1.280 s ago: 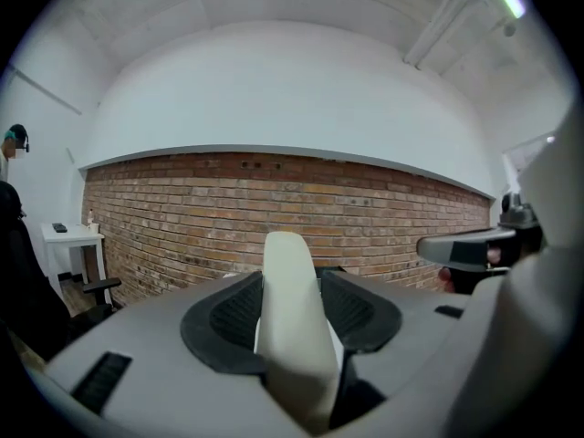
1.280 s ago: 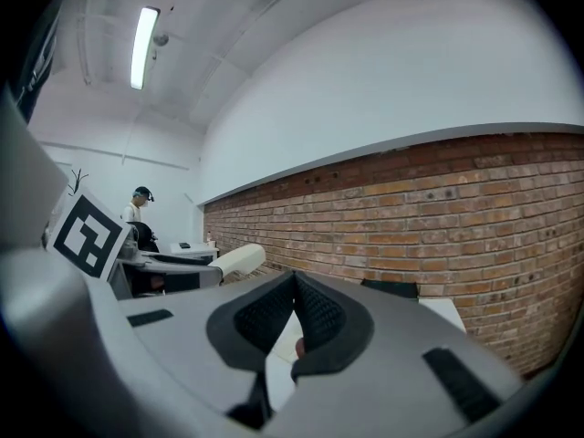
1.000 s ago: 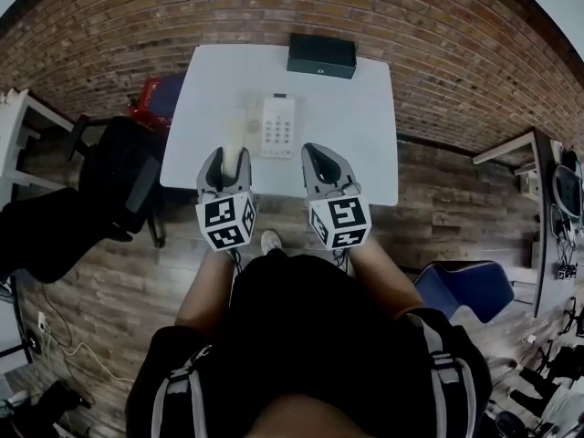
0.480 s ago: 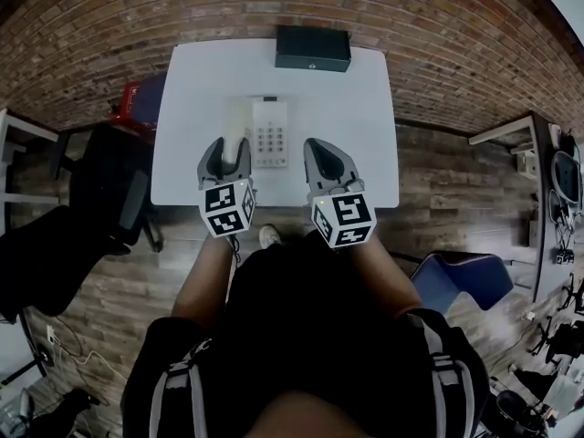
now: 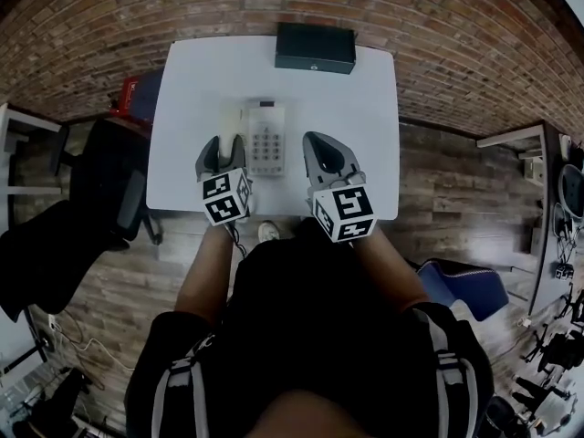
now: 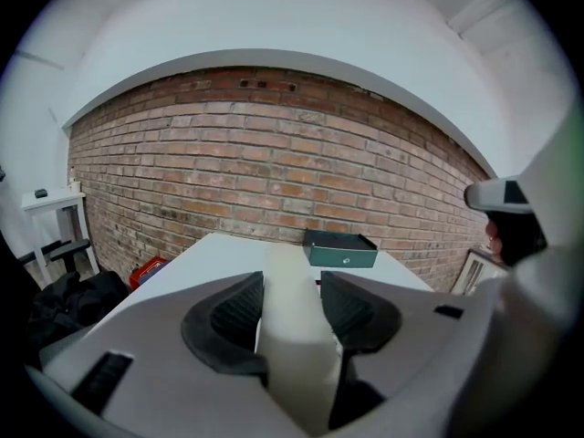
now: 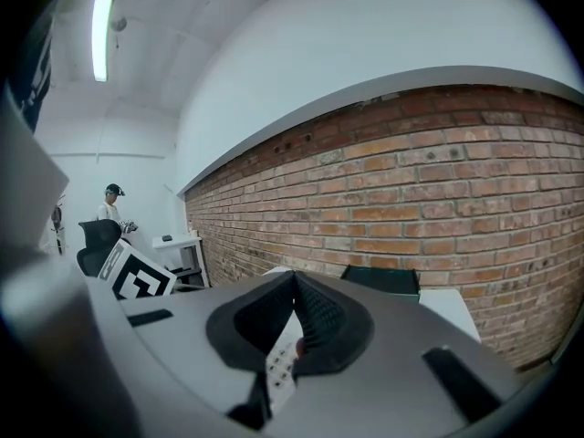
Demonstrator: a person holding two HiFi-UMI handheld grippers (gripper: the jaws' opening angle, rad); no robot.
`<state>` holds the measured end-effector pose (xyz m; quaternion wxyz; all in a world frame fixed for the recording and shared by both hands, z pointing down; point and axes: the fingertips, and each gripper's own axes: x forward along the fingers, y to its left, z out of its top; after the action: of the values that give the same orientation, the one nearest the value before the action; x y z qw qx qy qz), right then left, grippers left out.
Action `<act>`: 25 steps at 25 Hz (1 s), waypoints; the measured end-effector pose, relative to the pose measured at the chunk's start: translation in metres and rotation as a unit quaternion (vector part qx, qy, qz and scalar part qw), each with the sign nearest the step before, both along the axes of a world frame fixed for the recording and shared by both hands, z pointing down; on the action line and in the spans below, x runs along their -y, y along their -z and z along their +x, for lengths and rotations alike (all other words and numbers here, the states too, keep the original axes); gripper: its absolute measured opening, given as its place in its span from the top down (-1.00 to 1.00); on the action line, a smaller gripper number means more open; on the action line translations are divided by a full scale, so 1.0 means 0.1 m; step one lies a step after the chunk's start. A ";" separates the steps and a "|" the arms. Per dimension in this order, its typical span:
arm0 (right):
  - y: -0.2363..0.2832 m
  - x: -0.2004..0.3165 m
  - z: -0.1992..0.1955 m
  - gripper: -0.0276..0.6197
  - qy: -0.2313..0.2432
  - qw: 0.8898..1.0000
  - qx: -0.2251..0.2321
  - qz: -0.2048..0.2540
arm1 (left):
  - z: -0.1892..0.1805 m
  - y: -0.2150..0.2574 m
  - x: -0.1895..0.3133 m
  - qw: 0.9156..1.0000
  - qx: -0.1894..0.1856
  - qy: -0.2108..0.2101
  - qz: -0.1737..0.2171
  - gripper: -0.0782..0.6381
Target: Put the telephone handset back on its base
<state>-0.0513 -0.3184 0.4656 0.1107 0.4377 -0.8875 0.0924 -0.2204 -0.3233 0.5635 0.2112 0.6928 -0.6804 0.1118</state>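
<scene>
On the white table (image 5: 356, 108), the white telephone base (image 5: 266, 140) shows its keypad. The cream handset (image 5: 229, 121) lies along the base's left side; I cannot tell whether it rests in the cradle. My left gripper (image 5: 222, 146) is shut on the handset's near end. In the left gripper view the handset (image 6: 294, 345) fills the gap between both dark pads (image 6: 239, 310). Just right of the base, my right gripper (image 5: 321, 153) hovers over the table's front edge. It is shut with nothing held, and the keypad (image 7: 283, 361) shows below its touching tips (image 7: 294, 279).
A dark green box (image 5: 315, 48) stands at the table's back edge against the brick wall (image 5: 438, 35). A black office chair (image 5: 109, 190) and a red item (image 5: 135, 99) are left of the table, and a blue chair (image 5: 465, 286) is on the right. A person (image 7: 111, 204) stands far off.
My left gripper has moved forward and slightly right, bringing the handset closer alongside the base. The right gripper has stayed beside the base.
</scene>
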 end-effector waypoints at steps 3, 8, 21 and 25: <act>-0.02 0.07 0.01 0.92 0.006 1.000 -0.002 -0.001 | 0.00 -0.12 0.09 1.000 0.000 0.005 -0.008 0.23; -0.13 0.14 0.09 0.92 0.006 1.000 -0.009 -0.015 | 0.00 -0.33 0.16 1.000 0.000 0.008 -0.018 0.23; -0.23 0.14 0.19 0.92 -0.005 0.999 -0.014 -0.033 | -0.05 -0.63 0.21 1.000 0.001 0.008 -0.028 0.23; -0.24 0.12 0.24 0.92 -0.012 0.999 -0.012 -0.037 | -0.01 -0.69 0.23 0.999 0.005 -0.002 -0.032 0.23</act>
<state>-0.0272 -0.3305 0.4895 0.1362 0.4446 -0.8770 0.1212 -0.2211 -0.3459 0.6330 0.2295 0.6864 -0.6762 0.1375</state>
